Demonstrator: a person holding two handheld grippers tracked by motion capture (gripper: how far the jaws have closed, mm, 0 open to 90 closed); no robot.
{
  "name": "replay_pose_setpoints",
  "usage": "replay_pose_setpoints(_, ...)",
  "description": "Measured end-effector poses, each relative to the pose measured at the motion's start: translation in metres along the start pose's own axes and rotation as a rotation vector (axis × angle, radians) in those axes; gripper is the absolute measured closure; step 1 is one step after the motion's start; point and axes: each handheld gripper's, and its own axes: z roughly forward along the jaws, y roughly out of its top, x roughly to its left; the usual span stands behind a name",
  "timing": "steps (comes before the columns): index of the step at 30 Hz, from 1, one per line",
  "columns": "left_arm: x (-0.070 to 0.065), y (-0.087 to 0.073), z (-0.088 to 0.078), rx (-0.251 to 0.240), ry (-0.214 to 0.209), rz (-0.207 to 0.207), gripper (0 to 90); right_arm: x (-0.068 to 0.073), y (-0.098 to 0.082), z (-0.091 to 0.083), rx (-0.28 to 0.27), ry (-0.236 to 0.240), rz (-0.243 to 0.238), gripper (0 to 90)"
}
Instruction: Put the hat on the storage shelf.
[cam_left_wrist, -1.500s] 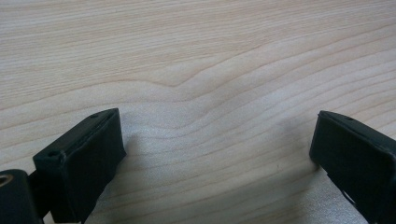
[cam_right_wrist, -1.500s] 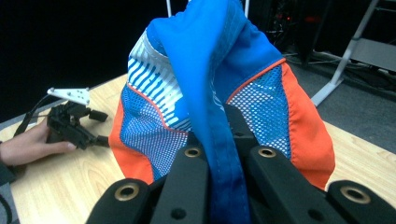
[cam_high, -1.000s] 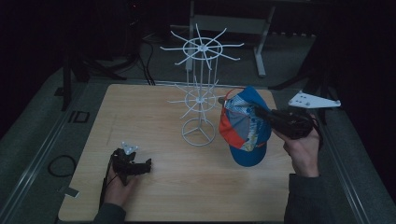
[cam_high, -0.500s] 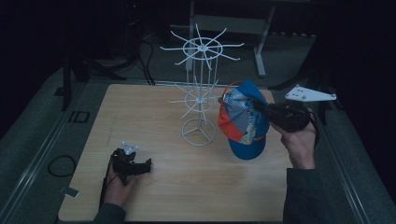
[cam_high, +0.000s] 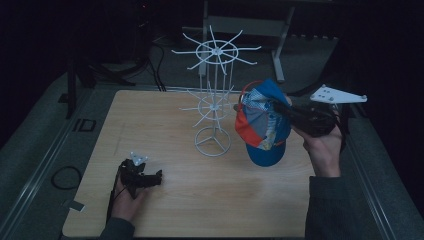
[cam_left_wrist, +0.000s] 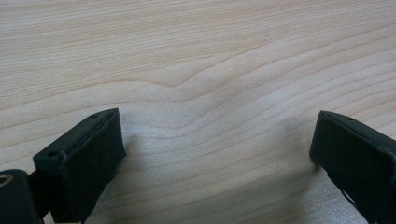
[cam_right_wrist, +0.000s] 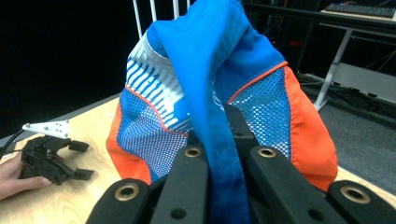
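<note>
A blue, orange and white cap (cam_high: 262, 125) hangs in the air right of the white wire rack (cam_high: 214, 97), close to its lower arms. My right gripper (cam_high: 280, 111) is shut on the cap's blue fabric; in the right gripper view the cloth (cam_right_wrist: 219, 140) is pinched between the two black jaws. My left gripper (cam_high: 156, 176) rests on the wooden table (cam_high: 210, 200) at the front left, held by a hand. Its jaws stand wide open over bare wood (cam_left_wrist: 215, 140), with nothing between them.
The rack's round base (cam_high: 213, 142) sits mid-table, with a taller ring of spokes (cam_high: 216, 49) above. A grey plate (cam_high: 338, 95) tops the right gripper. Dark floor, cables and a metal stand (cam_high: 277, 45) lie beyond the far edge.
The right hand has lifted the cap slightly and carried it a little toward the rack. The left gripper has stayed still on the table.
</note>
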Motion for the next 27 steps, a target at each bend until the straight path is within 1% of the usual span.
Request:
replay_pose_setpoints(4, 0.000, 0.000, 0.000, 0.000, 0.000, 0.000, 3.4, 0.000, 0.003, -0.001, -0.004, 0.001, -0.003, 89.0)
replay_pose_setpoints(10, 0.000, 0.000, 0.000, -0.002, 0.001, 0.000, 3.4, 0.002, 0.010, -0.005, -0.034, 0.023, -0.011, 89.0)
replay_pose_setpoints(16, 0.000, 0.000, 0.000, -0.001, 0.001, 0.000, 3.4, 0.002, 0.014, -0.009, -0.048, 0.020, -0.015, 89.0)
replay_pose_setpoints(27, 0.000, 0.000, 0.000, -0.002, 0.001, -0.001, 3.4, 0.001, 0.017, -0.017, -0.102, 0.020, -0.007, 89.0)
